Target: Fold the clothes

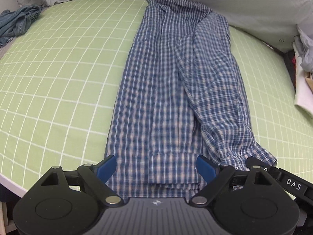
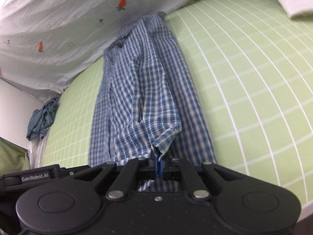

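Note:
A blue and white checked shirt [image 1: 162,98] lies lengthwise on the green gridded bed sheet [image 1: 58,74], collar at the far end, sides folded in. My left gripper [image 1: 156,168] is open, its blue pads wide apart just above the shirt's near hem. My right gripper [image 2: 158,168] is shut on the cuff [image 2: 156,143] of the shirt's sleeve and holds it lifted off the shirt [image 2: 140,90]. The right gripper's body shows at the lower right of the left wrist view [image 1: 273,178], by the cuff.
A crumpled grey-blue garment [image 1: 15,23] lies at the far left of the bed, also in the right wrist view [image 2: 41,119]. A pale quilt with carrot print [image 2: 49,29] runs along the far edge. Piled cloth [image 1: 303,58] sits at the right.

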The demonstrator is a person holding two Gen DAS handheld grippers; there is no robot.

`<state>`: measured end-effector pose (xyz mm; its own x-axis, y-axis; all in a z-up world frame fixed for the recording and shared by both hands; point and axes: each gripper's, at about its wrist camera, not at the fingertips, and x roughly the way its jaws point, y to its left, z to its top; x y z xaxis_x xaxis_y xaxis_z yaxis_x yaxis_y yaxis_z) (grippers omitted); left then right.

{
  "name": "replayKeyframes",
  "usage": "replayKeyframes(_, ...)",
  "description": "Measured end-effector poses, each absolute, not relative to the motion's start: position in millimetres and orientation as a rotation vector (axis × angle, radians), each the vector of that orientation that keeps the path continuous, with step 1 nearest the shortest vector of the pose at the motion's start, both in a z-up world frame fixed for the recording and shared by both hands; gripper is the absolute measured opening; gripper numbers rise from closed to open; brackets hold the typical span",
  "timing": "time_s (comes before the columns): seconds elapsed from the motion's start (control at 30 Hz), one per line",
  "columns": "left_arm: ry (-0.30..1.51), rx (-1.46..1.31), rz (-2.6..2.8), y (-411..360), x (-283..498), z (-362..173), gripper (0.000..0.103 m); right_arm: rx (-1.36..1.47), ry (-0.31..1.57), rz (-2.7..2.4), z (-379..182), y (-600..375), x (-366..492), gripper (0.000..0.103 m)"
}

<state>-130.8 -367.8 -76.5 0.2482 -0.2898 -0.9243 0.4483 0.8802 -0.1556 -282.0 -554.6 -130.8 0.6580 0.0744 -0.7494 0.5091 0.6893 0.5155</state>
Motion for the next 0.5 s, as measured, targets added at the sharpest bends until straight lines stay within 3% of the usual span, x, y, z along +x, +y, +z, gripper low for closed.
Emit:
replayKeyframes(0.37,1.268,0.238,-0.499,-355,-147,-100,0.089,0.722,0.912,-0.298,-152,-537,-280,0.004)
replayKeyframes(0.5,1.273,0.258,-0.497,-353,-145,-101,0.089,0.644,0.946,-0.291,-151,-529,-276,0.01)
